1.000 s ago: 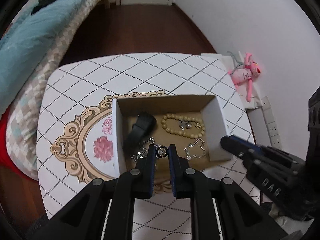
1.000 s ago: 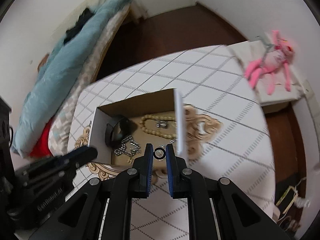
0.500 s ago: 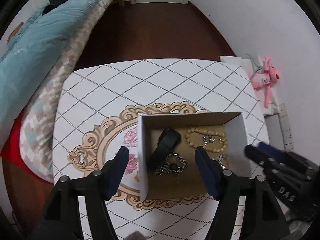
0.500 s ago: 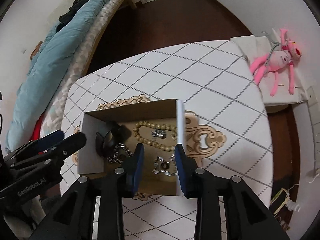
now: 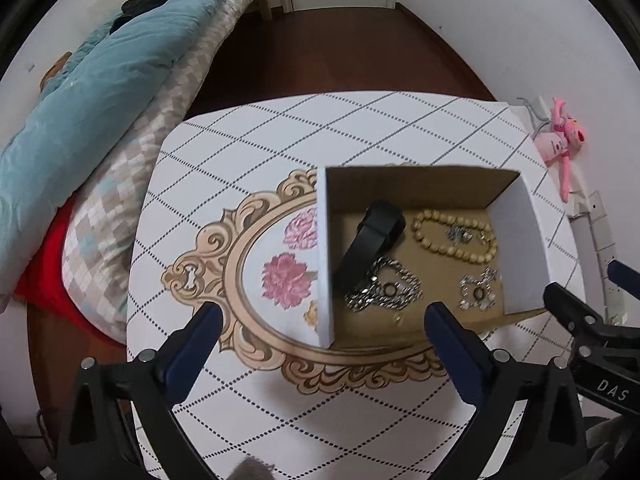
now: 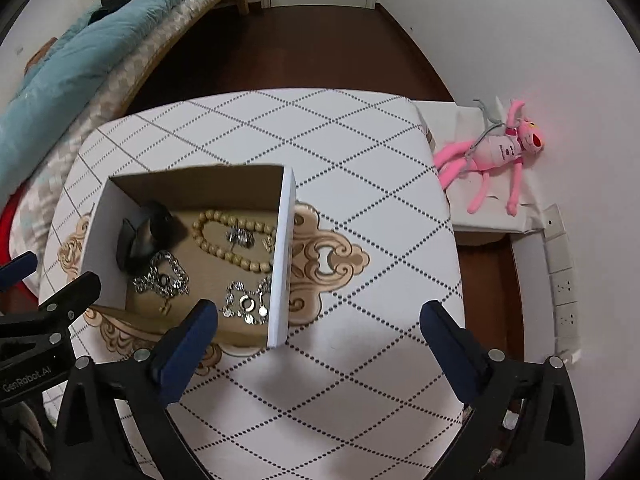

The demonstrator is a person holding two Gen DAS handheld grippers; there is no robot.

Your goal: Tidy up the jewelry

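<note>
An open cardboard box [image 5: 325, 264] [image 6: 280, 256] stands on the patterned table. In it lie a black band [image 5: 370, 240] [image 6: 142, 236], a wooden bead bracelet [image 5: 454, 236] [image 6: 228, 240], a silver chain with a ring on it [image 5: 386, 290] [image 6: 162, 280], and a silver bracelet with a ring on it [image 5: 478, 290] [image 6: 246, 304]. My left gripper [image 5: 320, 320] is wide open and empty, above the box's near left corner. My right gripper [image 6: 318, 318] is wide open and empty, above the box's near right corner.
The table [image 5: 280, 140] [image 6: 360, 208] has a white diamond-pattern cover. A bed with a blue quilt [image 5: 100, 80] lies to the left. A pink plush toy [image 6: 492, 152] lies on a white ledge to the right. Dark wood floor [image 5: 340, 52] lies beyond.
Both grippers were shut on small rings over the box. They have opened wide, and pulled up and back. The rings now lie in the box on the chain and the silver bracelet.
</note>
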